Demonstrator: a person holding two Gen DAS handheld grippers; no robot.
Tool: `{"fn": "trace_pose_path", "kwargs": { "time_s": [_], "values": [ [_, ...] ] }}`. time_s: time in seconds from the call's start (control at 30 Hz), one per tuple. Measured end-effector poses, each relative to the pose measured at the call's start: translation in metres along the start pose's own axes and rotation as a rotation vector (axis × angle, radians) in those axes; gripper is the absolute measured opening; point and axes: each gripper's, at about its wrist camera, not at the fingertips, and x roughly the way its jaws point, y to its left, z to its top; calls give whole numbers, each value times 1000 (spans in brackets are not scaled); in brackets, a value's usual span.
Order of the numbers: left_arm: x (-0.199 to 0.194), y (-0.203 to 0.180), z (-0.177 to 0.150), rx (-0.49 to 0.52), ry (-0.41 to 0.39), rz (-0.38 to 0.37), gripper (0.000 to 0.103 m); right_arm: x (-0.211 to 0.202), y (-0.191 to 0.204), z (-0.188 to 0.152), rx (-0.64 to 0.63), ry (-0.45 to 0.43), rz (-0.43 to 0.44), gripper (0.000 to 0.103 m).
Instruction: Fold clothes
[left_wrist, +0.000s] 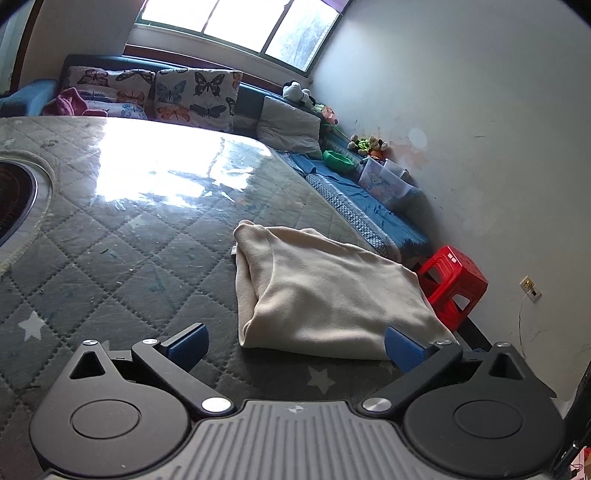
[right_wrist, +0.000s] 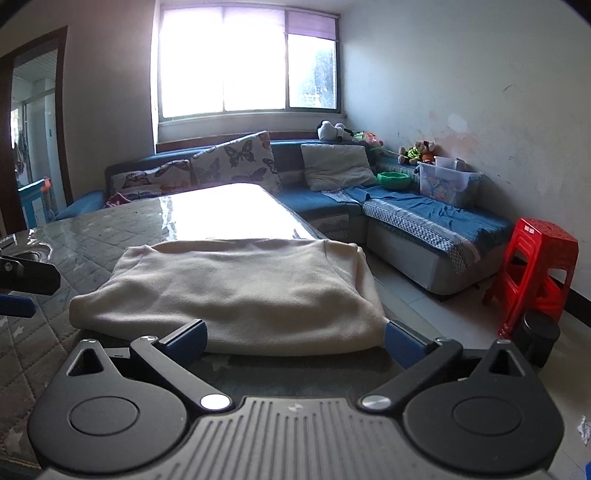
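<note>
A cream garment (left_wrist: 325, 291) lies folded in a flat rectangle on the quilted grey table (left_wrist: 122, 236), near its right edge. My left gripper (left_wrist: 295, 345) is open and empty just short of the garment's near edge. In the right wrist view the same garment (right_wrist: 236, 288) lies straight ahead. My right gripper (right_wrist: 295, 341) is open and empty at its near edge. The left gripper's fingers (right_wrist: 16, 304) show at the far left of that view.
A round dark inset (left_wrist: 14, 199) sits in the table at the left. A blue sofa (right_wrist: 424, 214) with butterfly cushions (right_wrist: 236, 162), a clear box (right_wrist: 447, 181) and a green bowl (right_wrist: 393, 180) runs behind. A red stool (right_wrist: 532, 273) and a dark cylinder (right_wrist: 539, 341) stand on the floor at right.
</note>
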Motion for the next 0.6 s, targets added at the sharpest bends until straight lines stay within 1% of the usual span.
{"fn": "trace_pose_path", "kwargs": {
  "time_s": [0.3, 0.6],
  "values": [
    [-10, -4, -6, 7, -1, -1, 103, -6, 7, -6, -3, 8, -32, 103],
    [-16, -9, -12, 7, 8, -10, 103, -15, 9, -10, 17, 5, -16, 103]
  ]
}}
